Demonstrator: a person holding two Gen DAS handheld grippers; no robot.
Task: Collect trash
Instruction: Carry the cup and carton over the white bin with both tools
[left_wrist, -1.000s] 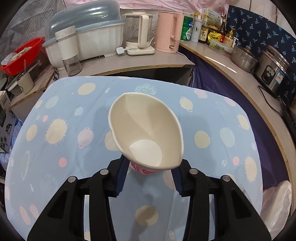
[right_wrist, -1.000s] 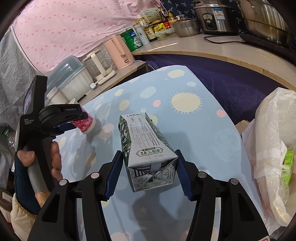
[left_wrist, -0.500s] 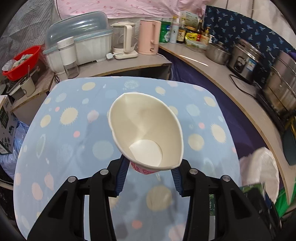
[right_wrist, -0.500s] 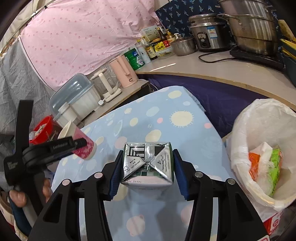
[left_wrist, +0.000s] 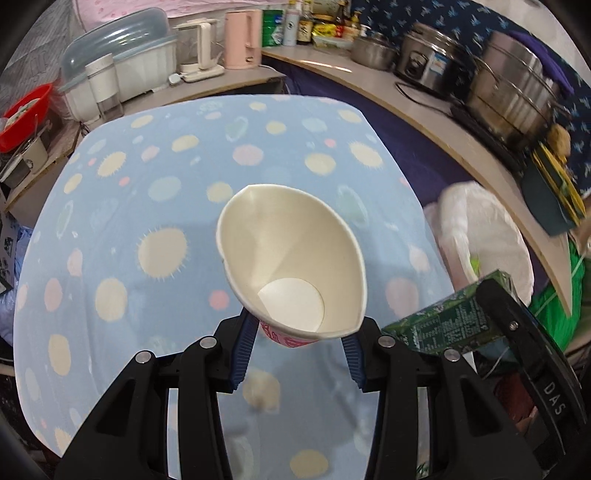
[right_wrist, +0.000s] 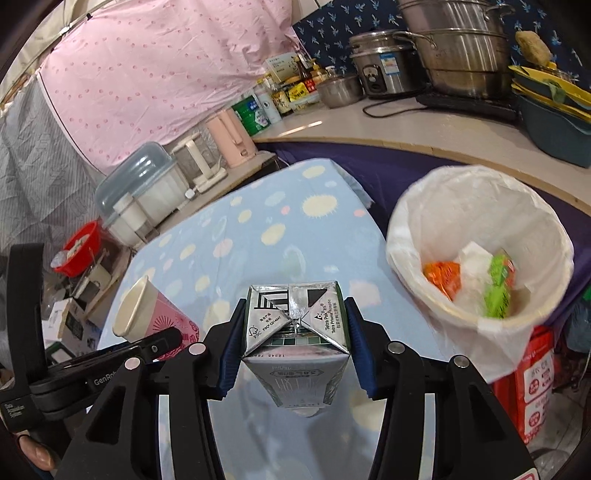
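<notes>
The left gripper (left_wrist: 299, 354) clasps an empty paper cup (left_wrist: 291, 266); the right gripper (right_wrist: 293, 350) clamps a milk carton (right_wrist: 295, 325). At right, the white-lined bin (right_wrist: 480, 206) holds wrappers (right_wrist: 476, 280).

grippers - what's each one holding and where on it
Left gripper clamps the paper cup near its base; right gripper clamps the milk carton by its sides.

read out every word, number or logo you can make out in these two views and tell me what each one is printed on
"Tetra Pak": silver bottom flap of the milk carton, clamped in the right gripper.
"FSC": same flap, with a code too small to read.
"3.8": carton side, upside down.
"DAS": right gripper body.
"GenRob", cut off: left gripper.
Bottle labels on the counter and the red bag: too small.
</notes>
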